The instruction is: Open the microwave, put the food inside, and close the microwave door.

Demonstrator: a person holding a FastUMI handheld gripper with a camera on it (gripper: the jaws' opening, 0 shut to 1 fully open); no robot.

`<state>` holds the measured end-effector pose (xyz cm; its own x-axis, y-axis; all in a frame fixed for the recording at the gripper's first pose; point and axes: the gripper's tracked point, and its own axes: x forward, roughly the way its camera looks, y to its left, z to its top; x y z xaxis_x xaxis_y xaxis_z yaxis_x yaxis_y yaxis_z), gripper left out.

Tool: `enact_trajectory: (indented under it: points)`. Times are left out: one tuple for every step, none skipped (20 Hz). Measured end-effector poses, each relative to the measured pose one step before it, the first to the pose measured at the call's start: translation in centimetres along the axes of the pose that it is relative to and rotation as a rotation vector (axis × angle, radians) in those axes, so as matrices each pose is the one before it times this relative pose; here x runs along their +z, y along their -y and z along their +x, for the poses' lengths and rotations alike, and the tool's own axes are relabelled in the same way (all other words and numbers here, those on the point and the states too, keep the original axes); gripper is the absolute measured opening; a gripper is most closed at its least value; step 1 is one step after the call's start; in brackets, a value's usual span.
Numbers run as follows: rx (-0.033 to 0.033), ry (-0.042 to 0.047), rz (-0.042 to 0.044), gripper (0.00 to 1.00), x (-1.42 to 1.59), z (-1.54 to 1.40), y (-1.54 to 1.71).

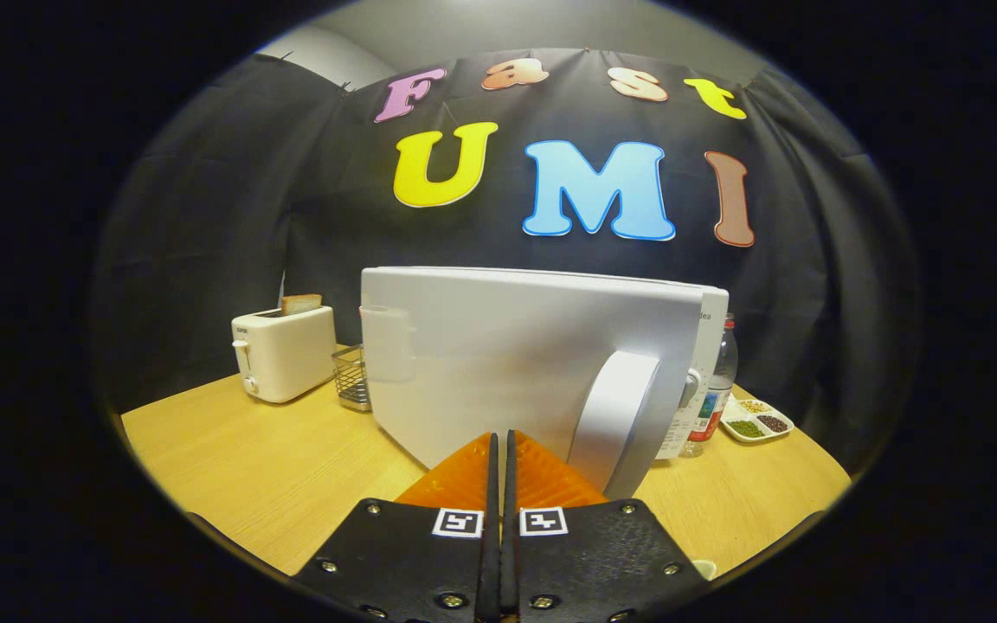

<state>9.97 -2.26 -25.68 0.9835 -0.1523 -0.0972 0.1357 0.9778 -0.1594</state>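
At the back left of the wooden table (230,459) stands a pale toaster (284,353), its lever on the near end and a slice of bread (301,303) poking up from the slot. Just to its right, partly tucked behind the microwave's door, sits a small wire basket (350,376). The microwave (710,346) takes the middle of the table toward its back edge; its white door (516,363) is swung partway out toward the gripper, so the broad, smooth outer face angles across the view and hides most of the oven's body and the cavity. A wide curved handle (615,420) runs down the door's right side, and beyond it a narrow strip of the control panel shows with a round knob (691,387). The gripper (500,437) sits low in front, its two fingers pressed together with just a thin slit between them and nothing held; the tips lie right at the lower edge of the door, just left of the handle, though contact cannot be told. Right of the microwave, touching or nearly touching its side, stands a clear plastic bottle (717,381) with a coloured label. Near the table's back right corner rests a small white divided dish (756,420) with green, dark and pale fillings in separate compartments.
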Motion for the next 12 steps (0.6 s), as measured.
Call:
enact_trajectory:
  points:
    - [-0.01695,-0.00165,0.00050,0.01,0.174,0.569,0.679]
    - [-0.01322,-0.00299,0.00359,0.01,-0.004,0.574,0.515]
    - [-0.01084,-0.00186,0.00345,0.01,0.147,0.472,0.644]
    - [-0.01015,-0.00540,0.00070,0.01,0.030,0.620,0.440]
    - [-0.01010,-0.00350,0.00355,0.01,0.123,0.634,0.441]
    - [-0.00992,-0.00405,0.00568,0.01,0.138,0.674,0.376]
    - [-0.00462,-0.00161,0.00706,0.01,0.217,0.592,0.121]
    - [-0.01065,-0.00038,-0.00013,0.01,0.166,0.700,0.250]
    - [-0.00724,0.00099,0.00055,0.01,0.225,0.591,0.166]
    - [-0.00882,-0.00186,-0.00191,0.01,0.093,0.665,0.174]
    - [-0.01334,0.00227,-0.00174,0.01,0.174,0.710,0.198]
    - [-0.00611,-0.00373,-0.00413,0.01,0.060,0.660,0.131]
